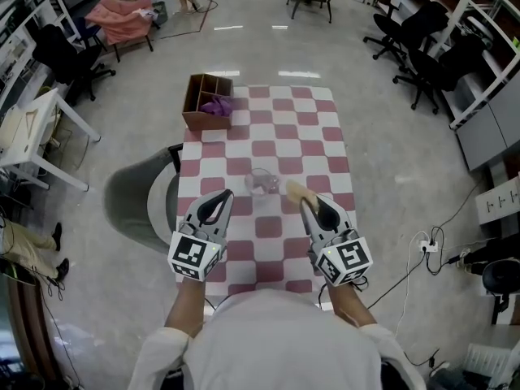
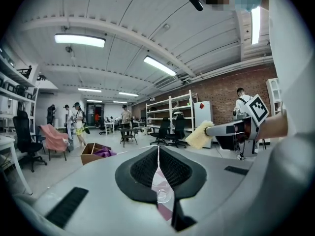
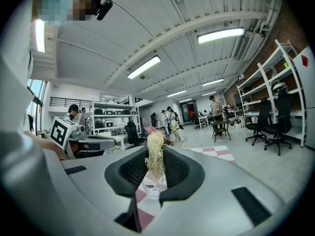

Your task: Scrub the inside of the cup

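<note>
Bright ceiling strip lights (image 2: 79, 40) glare off the floor (image 1: 229, 28); gripper views bulge, corners black.

- A table (image 1: 325, 128) covered with a red-and-white checked cloth stands on a pale, shiny floor.
- A clear cup (image 1: 262, 182) stands upright near the middle of the cloth, just beyond the two gripper tips and between them.
- The left gripper (image 1: 221, 195) points at the cup from the near left, jaws together, apart from the cup.
- The right gripper (image 1: 309, 203) clamps a pale yellow scrubber (image 1: 296, 189), whose free end reaches toward the cup's right side; contact cannot be judged.
- A wooden box (image 1: 203, 121) sits at the far left corner, with a purple cloth (image 1: 216, 106) in one compartment.
- A grey chair (image 1: 138, 193) stands against the table's left edge.
</note>
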{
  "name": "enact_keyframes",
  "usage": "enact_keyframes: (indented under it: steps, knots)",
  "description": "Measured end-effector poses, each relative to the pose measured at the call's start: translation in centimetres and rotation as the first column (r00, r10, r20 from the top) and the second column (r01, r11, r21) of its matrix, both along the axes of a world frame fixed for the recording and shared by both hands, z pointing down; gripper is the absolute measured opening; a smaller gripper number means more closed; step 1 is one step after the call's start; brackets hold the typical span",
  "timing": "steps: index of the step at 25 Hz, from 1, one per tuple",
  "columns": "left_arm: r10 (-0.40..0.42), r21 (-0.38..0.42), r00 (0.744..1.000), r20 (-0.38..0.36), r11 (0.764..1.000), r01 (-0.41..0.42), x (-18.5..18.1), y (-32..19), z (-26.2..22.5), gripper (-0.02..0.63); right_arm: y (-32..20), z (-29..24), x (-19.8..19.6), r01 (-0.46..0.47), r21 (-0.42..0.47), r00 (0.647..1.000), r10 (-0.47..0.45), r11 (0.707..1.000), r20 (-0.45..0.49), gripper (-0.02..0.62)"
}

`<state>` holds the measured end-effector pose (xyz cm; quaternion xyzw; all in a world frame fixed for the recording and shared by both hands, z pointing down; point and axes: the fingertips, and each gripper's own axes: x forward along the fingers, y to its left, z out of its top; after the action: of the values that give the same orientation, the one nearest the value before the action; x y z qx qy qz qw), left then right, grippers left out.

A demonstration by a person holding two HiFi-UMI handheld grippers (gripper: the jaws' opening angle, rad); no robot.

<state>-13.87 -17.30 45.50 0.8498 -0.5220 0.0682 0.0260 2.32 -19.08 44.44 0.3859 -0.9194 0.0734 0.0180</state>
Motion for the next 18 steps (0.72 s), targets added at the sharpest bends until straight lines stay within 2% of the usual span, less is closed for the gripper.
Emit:
enact_keyframes:
  steps: [5,18]
  knots:
    - [0.033,0.019,0.999,-0.014,0.999,-0.033,-0.1,-1.8,0.1,0.034,-1.0,0.5,-0.5,-0.016,-0.016,1.0,0.016,1.0,-0.006,0.086]
    - [0.099,-0.009,0.994,-0.049,0.995,-0.1,0.8,-5.6,3.3,0.034,-2.5,2.3,-0.3,-0.059,-0.056,0.998,0.056,0.997,-0.041,0.086]
